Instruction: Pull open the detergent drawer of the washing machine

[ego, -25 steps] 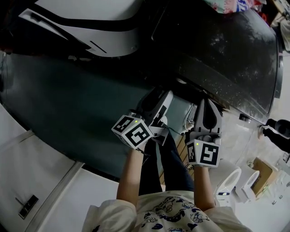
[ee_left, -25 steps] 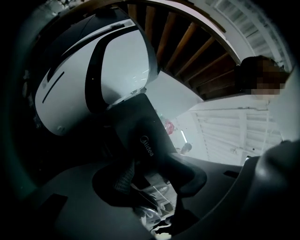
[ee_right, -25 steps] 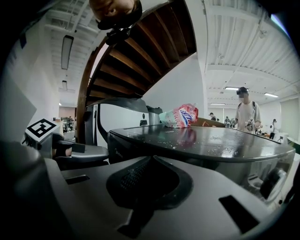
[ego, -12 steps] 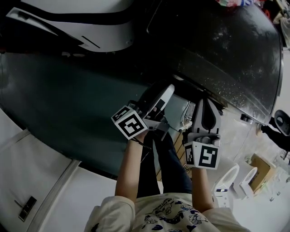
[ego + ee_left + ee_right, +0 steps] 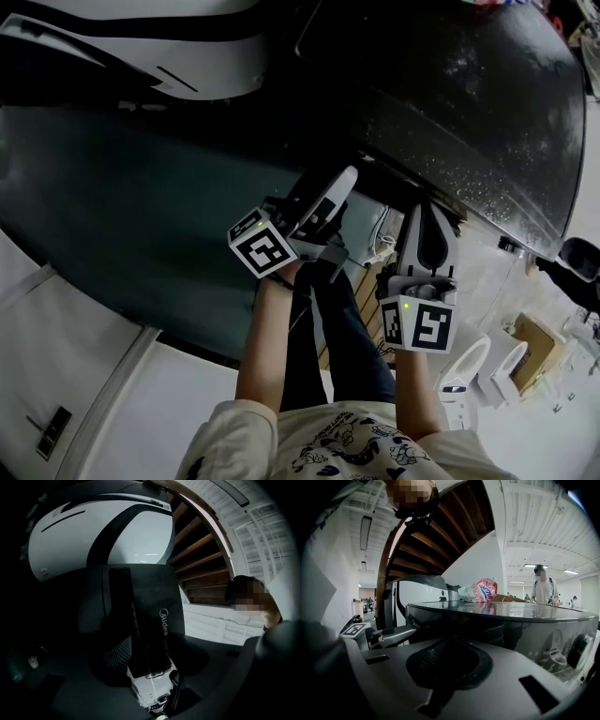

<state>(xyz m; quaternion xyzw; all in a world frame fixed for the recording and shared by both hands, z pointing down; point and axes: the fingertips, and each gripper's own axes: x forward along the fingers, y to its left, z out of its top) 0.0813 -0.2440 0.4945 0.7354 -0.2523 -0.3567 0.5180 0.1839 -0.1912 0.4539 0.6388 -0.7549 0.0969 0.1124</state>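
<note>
The washing machine (image 5: 469, 103) has a dark speckled top, at the upper right of the head view. In the left gripper view its dark drawer front (image 5: 150, 616), marked Midea, runs toward the camera, with a white drawer body (image 5: 150, 691) showing at its near end. My left gripper (image 5: 333, 192) points at the machine's front edge. It is open, with a textured pad (image 5: 117, 653) just left of the panel and apart from it. My right gripper (image 5: 427, 217) hangs beside it to the right, open with nothing between its jaws, its pad (image 5: 450, 663) bare.
A large white and black curved casing (image 5: 141, 56) lies beyond the machine at the upper left. A pink bag (image 5: 478, 591) rests on the machine's top. Wooden stairs (image 5: 440, 522) arch overhead. A person (image 5: 543, 590) stands far off. White bowls (image 5: 469, 370) sit on the floor at the lower right.
My left gripper has rolled, so its marker cube shows another face, and has shifted slightly up and left in the head view. The right gripper has sunk a little.
</note>
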